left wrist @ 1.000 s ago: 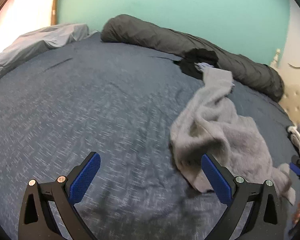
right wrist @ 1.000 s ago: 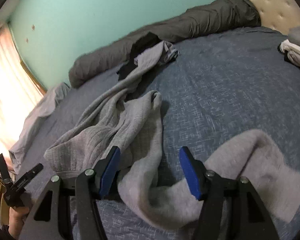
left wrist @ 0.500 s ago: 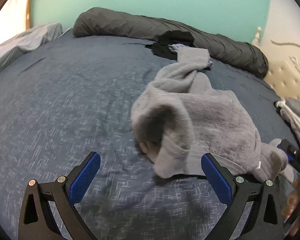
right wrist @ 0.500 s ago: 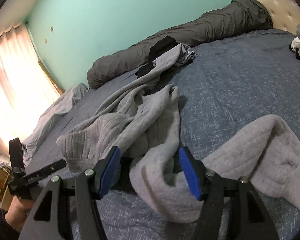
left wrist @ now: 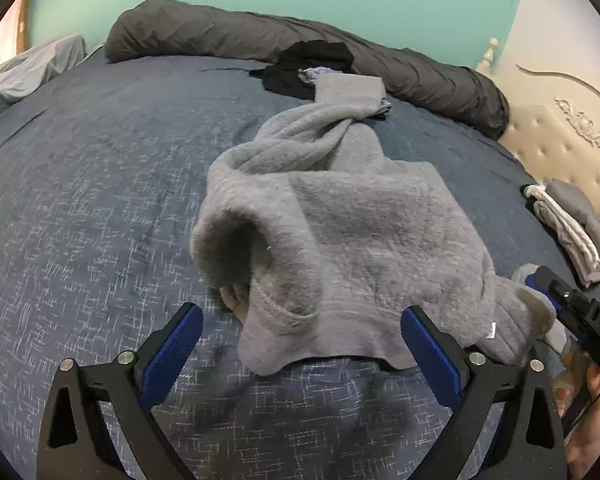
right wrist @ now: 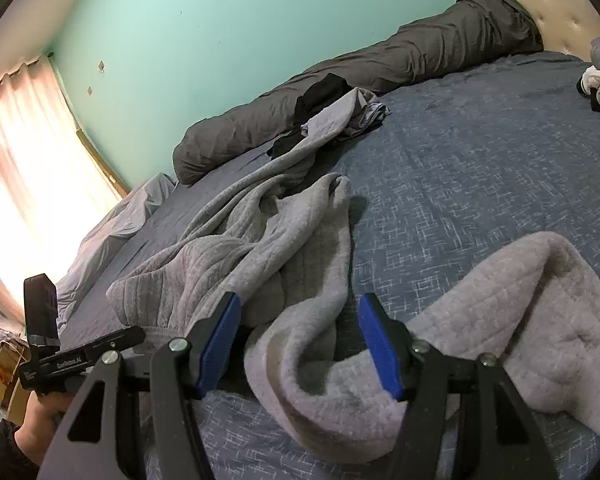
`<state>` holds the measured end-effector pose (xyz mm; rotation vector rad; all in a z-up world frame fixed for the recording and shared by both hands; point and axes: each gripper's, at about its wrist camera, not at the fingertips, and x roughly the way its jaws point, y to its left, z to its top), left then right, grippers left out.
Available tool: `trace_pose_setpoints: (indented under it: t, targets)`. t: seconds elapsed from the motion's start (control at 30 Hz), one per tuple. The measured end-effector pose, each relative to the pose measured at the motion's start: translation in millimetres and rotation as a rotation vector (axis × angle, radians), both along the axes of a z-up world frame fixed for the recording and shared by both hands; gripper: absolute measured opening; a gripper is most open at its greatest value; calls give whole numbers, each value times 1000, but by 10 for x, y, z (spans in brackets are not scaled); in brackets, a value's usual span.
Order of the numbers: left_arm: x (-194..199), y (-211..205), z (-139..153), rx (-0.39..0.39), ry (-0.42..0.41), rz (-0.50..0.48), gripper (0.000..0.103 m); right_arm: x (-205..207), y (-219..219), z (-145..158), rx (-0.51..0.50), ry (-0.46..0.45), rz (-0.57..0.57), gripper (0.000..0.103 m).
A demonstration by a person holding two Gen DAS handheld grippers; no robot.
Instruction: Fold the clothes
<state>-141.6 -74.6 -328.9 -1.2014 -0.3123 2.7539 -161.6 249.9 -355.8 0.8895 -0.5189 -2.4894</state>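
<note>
One grey sweater (left wrist: pixel 340 232) lies crumpled on the blue bedspread (left wrist: pixel 80 200), a sleeve trailing toward black clothes (left wrist: pixel 308 64) by the dark rolled duvet (left wrist: pixel 220 36). The left gripper (left wrist: pixel 300 344) has its fingers spread wide just short of the hem, holding nothing. The right gripper (right wrist: pixel 300 336) is also spread, a fold of sweater lying between its blue pads (right wrist: pixel 380 344), not pinched. Folded clothes (left wrist: pixel 572 224) sit near the headboard (left wrist: pixel 560 136).

A rumpled grey sweatshirt (left wrist: pixel 352 232) lies on the blue bedspread (left wrist: pixel 92 200), just beyond the left gripper's (left wrist: pixel 300 344) spread fingers.
</note>
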Motion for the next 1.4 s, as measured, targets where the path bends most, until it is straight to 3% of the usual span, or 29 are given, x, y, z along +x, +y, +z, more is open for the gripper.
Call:
trace_pose_setpoints:
  t: [0.17,0.23,0.3,0.43,0.57,0.73,1.0,1.23,1.4]
  targets:
    - [-17,-65,1,2,6,17,87,5,-16,-15,-11,-5,8,62]
    - [-28,-96,-5,3,5,24,75,11,-27,-13,-12,-4,12,62]
    - [-79,-110,-52,-3,-15,26,71,20,-43,-8,-11,3,18,62]
    - [-146,-93,-156,2,-54,0,46,20,-62,-8,-11,3,22,62]
    - [-159,-74,-213,17,-74,-18,43,15,-55,-8,-16,1,20,62]
    - [-152,-53,-186,18,-65,-45,27,13,-68,-22,-18,-1,23,62]
    - [-119,-174,-86,17,-34,-49,16,5,-70,-21,-24,2,22,62]
    - [-11,-744,276,21,72,88,11,-14,-5,-22,-43,1,5,62]
    - [14,-1311,399,68,115,262,8,-22,-13,-45,-43,-5,9,63]
